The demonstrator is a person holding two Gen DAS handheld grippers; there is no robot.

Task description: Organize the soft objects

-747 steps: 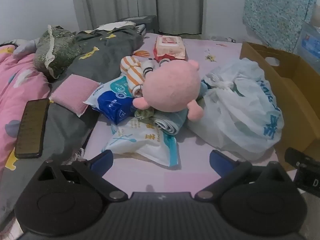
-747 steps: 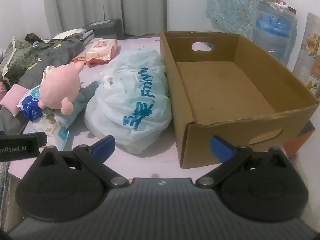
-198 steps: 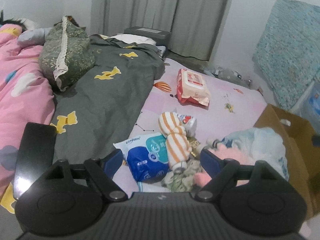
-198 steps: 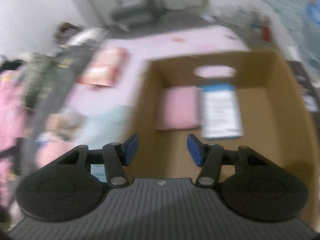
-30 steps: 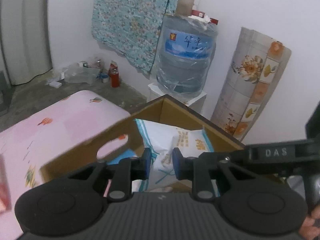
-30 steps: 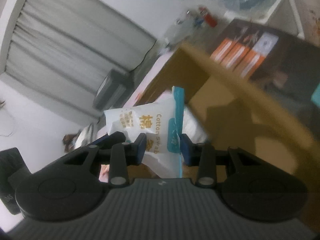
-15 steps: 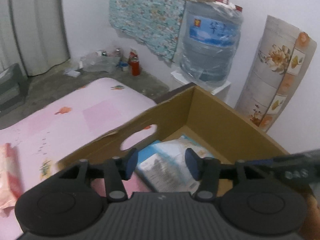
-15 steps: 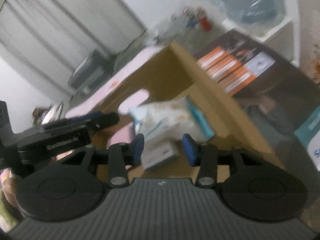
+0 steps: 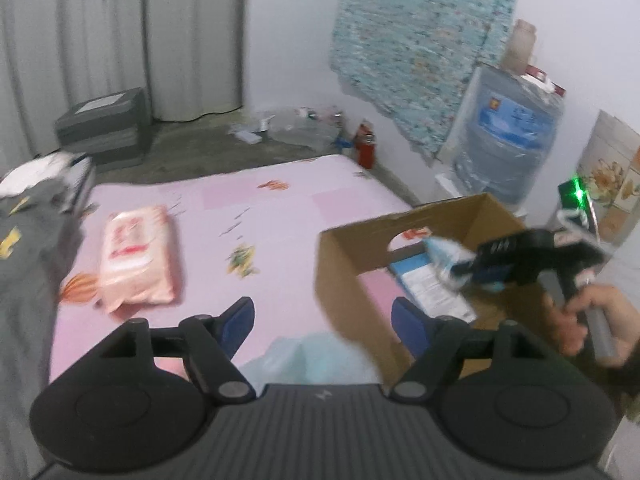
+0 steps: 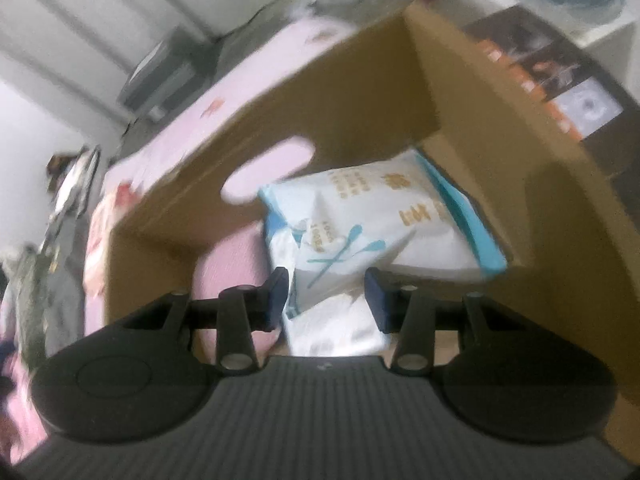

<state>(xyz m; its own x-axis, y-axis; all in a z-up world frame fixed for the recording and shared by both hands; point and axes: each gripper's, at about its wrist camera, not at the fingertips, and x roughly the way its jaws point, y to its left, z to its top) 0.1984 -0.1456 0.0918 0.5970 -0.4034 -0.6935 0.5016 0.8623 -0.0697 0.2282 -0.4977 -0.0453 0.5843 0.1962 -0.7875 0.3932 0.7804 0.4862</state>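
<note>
My left gripper [image 9: 324,320] is over the pink sheet beside the near corner of the cardboard box [image 9: 352,272]. Its jaws are opening and nothing is between them. My right gripper [image 10: 326,300] reaches down into the box [image 10: 340,92], shut on a white and blue cotton swab pack [image 10: 360,224]. The left wrist view shows that pack [image 9: 444,256] at the right gripper's [image 9: 460,270] tips, blurred. On the box floor lie a pink pad [image 10: 228,272] and a blue and white pack [image 9: 432,292]. A red and pink wipes pack [image 9: 136,256] lies on the sheet at left.
A pale plastic bag [image 9: 304,356] sits just under my left gripper. A grey blanket [image 9: 28,248] covers the left of the bed. A water jug [image 9: 508,148] stands behind the box by the wall. A hand [image 9: 580,320] grips the right handle.
The left gripper has swung left from the box to the bed, and its jaws have spread wide. The right gripper has sunk into the box with the swab pack.
</note>
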